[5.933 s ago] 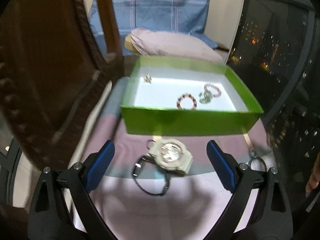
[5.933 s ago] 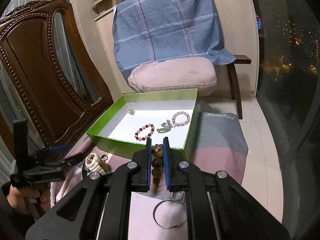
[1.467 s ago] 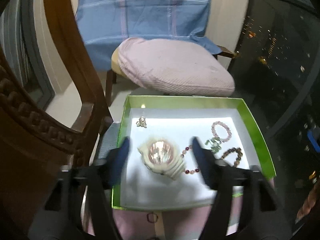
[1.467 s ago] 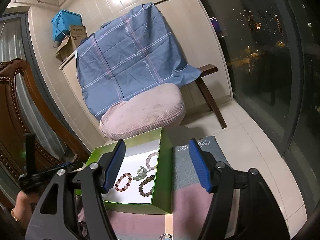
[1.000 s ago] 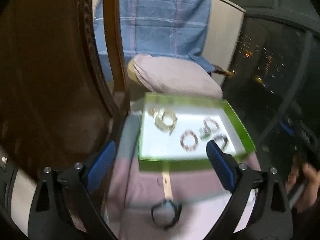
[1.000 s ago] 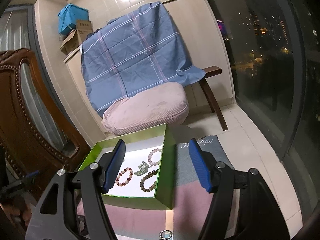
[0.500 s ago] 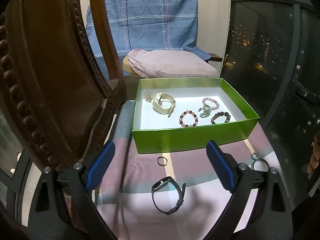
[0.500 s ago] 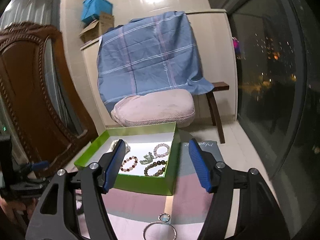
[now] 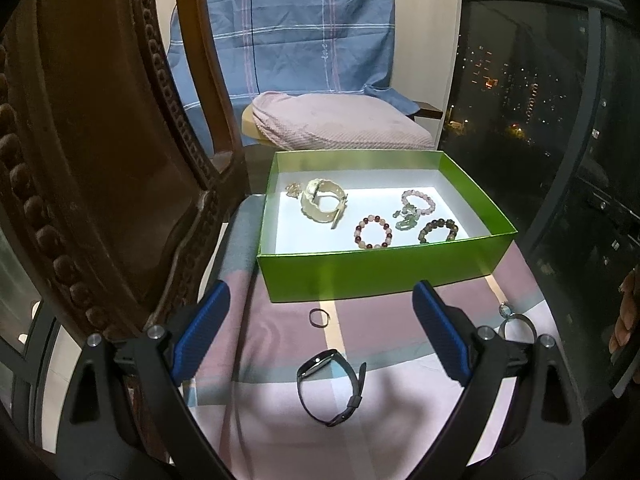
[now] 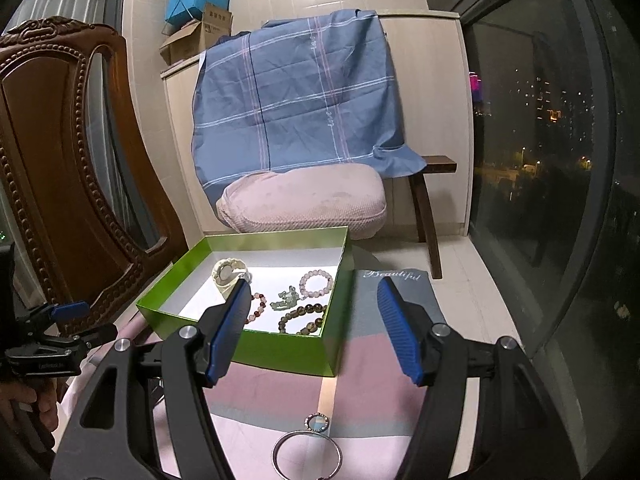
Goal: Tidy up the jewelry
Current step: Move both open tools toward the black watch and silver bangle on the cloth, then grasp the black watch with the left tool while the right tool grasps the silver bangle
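Note:
A green box with a white floor holds a cream watch, a small gold piece, a green charm and three bead bracelets. On the pink cloth in front lie a black band watch, a thin ring and a silver bangle with a blue stone. My left gripper stands open above the black watch and ring, holding nothing. My right gripper stands open over the box's near right corner, empty, with the bangle just below it.
A carved wooden chair back rises close on the left. A pink cushion under a blue checked cloth sits behind the box. A dark window runs along the right. A person's fingers show at the right edge.
The cream watch, held over the box earlier, now lies inside it. My left gripper has drawn back over the cloth and settled lower. My right gripper has rolled and shifted, bringing the bangle into view.

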`<state>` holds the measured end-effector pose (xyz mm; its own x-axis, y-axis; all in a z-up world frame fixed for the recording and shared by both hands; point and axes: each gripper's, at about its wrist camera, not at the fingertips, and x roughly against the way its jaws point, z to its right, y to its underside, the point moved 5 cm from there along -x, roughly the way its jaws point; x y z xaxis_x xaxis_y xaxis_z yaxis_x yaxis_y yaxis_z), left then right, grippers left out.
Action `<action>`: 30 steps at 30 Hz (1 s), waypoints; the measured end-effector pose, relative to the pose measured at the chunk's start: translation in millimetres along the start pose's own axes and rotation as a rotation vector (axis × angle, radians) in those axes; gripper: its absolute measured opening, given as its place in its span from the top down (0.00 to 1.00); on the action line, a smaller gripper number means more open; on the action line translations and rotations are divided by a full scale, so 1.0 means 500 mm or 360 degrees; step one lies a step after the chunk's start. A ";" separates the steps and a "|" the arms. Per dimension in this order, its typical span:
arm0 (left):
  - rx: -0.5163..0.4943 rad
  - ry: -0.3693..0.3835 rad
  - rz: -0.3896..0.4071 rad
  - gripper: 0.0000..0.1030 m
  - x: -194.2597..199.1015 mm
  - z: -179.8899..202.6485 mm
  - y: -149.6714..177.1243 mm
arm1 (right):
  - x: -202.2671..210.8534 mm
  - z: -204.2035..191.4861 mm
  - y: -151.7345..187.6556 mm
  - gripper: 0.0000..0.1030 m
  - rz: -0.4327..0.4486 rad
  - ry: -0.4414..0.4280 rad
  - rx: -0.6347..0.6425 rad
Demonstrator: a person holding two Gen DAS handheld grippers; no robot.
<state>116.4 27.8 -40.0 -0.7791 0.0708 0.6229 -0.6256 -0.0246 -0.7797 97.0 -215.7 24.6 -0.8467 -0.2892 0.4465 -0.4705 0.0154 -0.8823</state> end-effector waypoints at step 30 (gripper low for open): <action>-0.0133 -0.0062 -0.0569 0.41 -0.165 0.015 0.128 | -0.008 -0.015 0.016 0.38 -0.0192 -0.0033 0.0032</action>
<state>140.2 12.9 -140.7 -0.5141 0.0223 0.8575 -0.8543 0.0762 -0.5141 94.8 -207.3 16.8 -0.7789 -0.3076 0.5464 -0.5632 -0.0400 -0.8254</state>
